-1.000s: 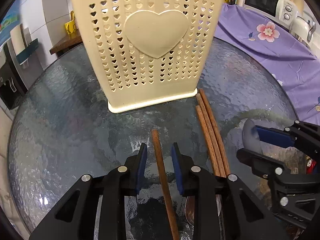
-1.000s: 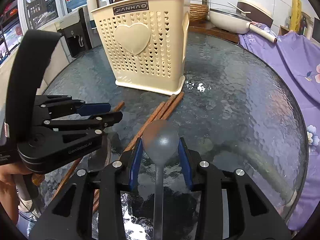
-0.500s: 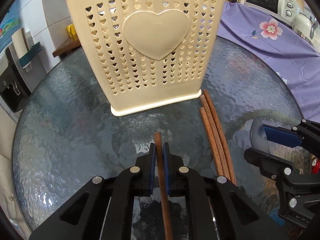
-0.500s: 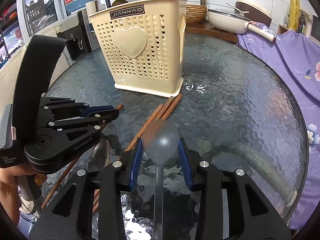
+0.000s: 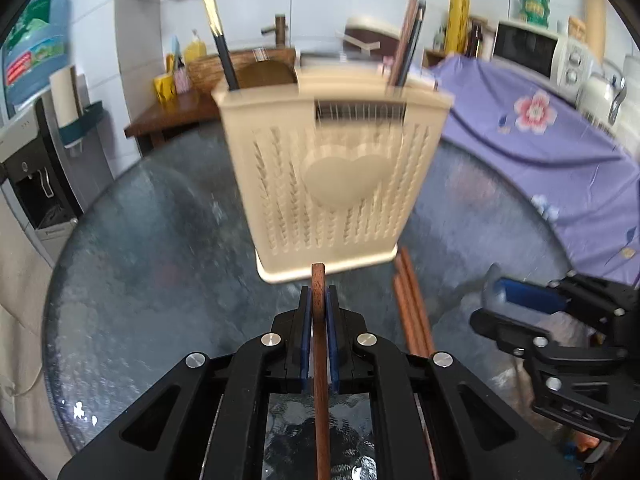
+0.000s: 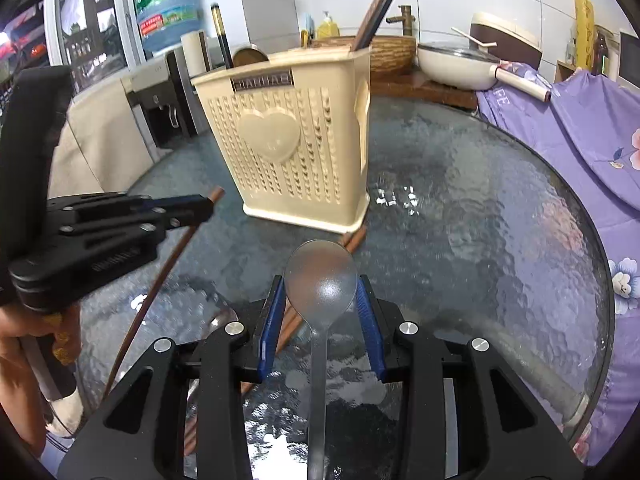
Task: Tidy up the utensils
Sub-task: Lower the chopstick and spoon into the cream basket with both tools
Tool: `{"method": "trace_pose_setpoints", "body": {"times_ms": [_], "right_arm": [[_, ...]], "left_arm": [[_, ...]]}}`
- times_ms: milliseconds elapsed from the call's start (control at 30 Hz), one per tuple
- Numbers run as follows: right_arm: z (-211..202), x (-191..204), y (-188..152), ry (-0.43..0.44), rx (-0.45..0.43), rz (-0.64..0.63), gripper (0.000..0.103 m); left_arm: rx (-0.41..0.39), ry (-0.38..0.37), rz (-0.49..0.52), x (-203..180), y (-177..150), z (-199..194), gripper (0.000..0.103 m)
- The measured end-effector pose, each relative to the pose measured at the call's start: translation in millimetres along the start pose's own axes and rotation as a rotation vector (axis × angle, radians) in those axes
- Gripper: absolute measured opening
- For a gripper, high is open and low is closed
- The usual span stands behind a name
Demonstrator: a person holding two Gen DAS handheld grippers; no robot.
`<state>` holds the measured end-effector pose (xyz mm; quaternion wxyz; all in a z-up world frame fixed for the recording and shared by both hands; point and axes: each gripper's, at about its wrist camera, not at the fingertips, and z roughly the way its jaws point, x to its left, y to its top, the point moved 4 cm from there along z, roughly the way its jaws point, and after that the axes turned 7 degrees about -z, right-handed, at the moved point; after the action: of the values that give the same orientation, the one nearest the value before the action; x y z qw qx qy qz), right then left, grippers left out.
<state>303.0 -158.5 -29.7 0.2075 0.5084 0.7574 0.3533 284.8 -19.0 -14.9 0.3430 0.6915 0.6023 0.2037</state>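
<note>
I have a wooden chopstick [image 5: 319, 312] pinched in my left gripper [image 5: 319, 300] at the bottom centre of the left wrist view, and the step in hand, as I judge it, is to carry it over and drop it into the cream utensil basket [image 5: 332, 176]. To do that well I want to clear the basket's rim before moving in. Only a short tip pokes out ahead of the jaws and the long tail hangs behind and below, so I would tip it upright first, or the tail may catch the glass table [image 5: 160, 280] or the basket wall. The compartment with other chopsticks [image 5: 408, 40], at the basket's upper right, looks the sensible target.

The left jaws are fully clenched, blue pads pressed on both sides of the stick. In the right wrist view my right gripper [image 6: 320, 300] sits bottom centre, jaws part-way apart and grasping the bowl of a grey spoon [image 6: 320, 280], its handle running back between the arms. The pads appear to touch the bowl's edges.

Just beyond, more loose chopsticks [image 5: 412, 300] lie on the glass right of centre, their far ends reaching the basket's lower right corner. The basket stands upright in mid-frame, blurred.
</note>
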Motion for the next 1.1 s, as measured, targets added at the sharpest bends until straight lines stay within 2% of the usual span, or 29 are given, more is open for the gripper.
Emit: {"method": "trace_pose_setpoints", "body": {"times_ms": [267, 533, 800, 1100], "right_arm": [[-30.6, 0.1, 19.5, 0.022, -0.072, 0.008, 0.037], [-52.8, 13.4, 34.3, 0.014, -0.115, -0.033, 0.037], [-55.3, 14.3, 42.9, 0.020, -0.124, -0.044, 0.037], [-54.4, 9.8, 48.5, 0.025, -0.123, -0.049, 0.037]], "left_arm": [[-0.151, -0.050, -0.012, -3.1, 26.9, -66.2, 0.007], [-0.242, -0.090, -0.018, -8.5, 40.4, -104.1, 0.007], [-0.284, -0.094, -0.010, -8.7, 51.5, -121.3, 0.007], [-0.290, -0.101, 0.002, -12.1, 60.2, -118.3, 0.007]]}}
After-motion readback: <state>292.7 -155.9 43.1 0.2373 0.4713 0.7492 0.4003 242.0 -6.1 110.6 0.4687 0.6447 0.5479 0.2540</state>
